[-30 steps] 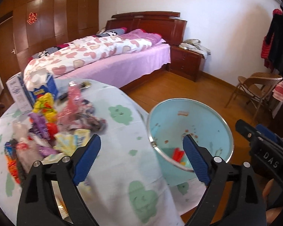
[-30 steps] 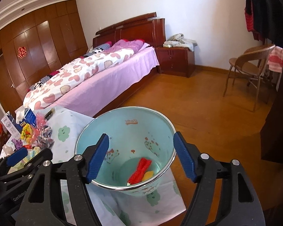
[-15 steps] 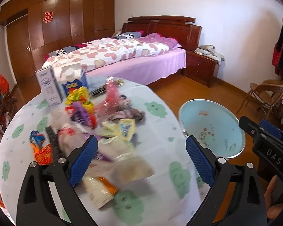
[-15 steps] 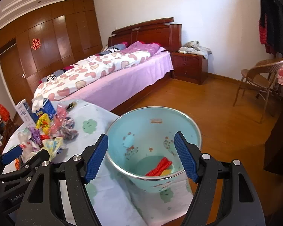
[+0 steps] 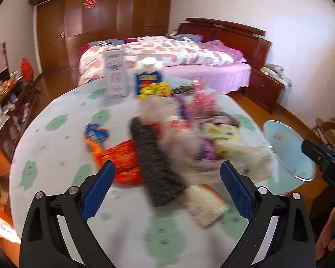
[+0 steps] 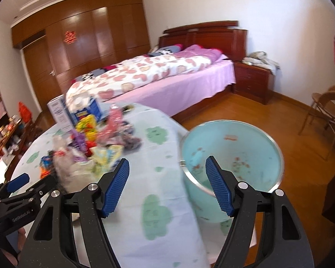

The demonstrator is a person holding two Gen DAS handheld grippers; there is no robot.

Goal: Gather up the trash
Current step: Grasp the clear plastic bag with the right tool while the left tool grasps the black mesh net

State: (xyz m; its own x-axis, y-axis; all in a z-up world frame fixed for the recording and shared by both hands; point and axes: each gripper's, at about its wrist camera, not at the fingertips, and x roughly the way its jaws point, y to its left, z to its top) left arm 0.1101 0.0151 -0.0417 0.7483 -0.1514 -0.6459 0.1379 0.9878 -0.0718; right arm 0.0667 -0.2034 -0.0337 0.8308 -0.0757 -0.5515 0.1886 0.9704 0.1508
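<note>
Trash (image 5: 167, 134): one heap of wrappers on the desk (image 5: 62, 147), motion-blurred in both views, so a piece count is not possible. Landmark for positions: the bin (image 6: 232, 156).

Bin: one, pale blue with a metal rim, standing off the desk edge on the floor side. Inside wall shows small red marks; contents at the bottom hidden behind the right claw's fingers.

Pieces that can be told apart in the heap, all on the desk, well apart from the bin on its bed-ward left:
- one orange wrapper (image 5: 120, 163), farthest from the bin
- one dark speckled strip (image 5: 156, 163), lying next to the orange wrapper on its bin side
- one blue wrapper (image 5: 96, 131), beyond the orange wrapper
- one pale yellow wrapper (image 6: 107, 154), nearest the bin of the heap
- one pink bag (image 6: 114, 122), behind the yellow wrapper

Standing behind the heap, farther from the bin: one white box (image 5: 116, 76) and one blue carton (image 5: 148, 80), side by side, both upright.

Left claw (image 5: 167, 185): fingers spread wide, nothing between them, held above the heap; the strip shows in the gap.

Right claw (image 6: 167, 187): fingers spread wide, nothing gripped, held over the desk edge; its right finger overlaps the bin in view.

One bed (image 6: 167, 76) beyond the desk.
</note>
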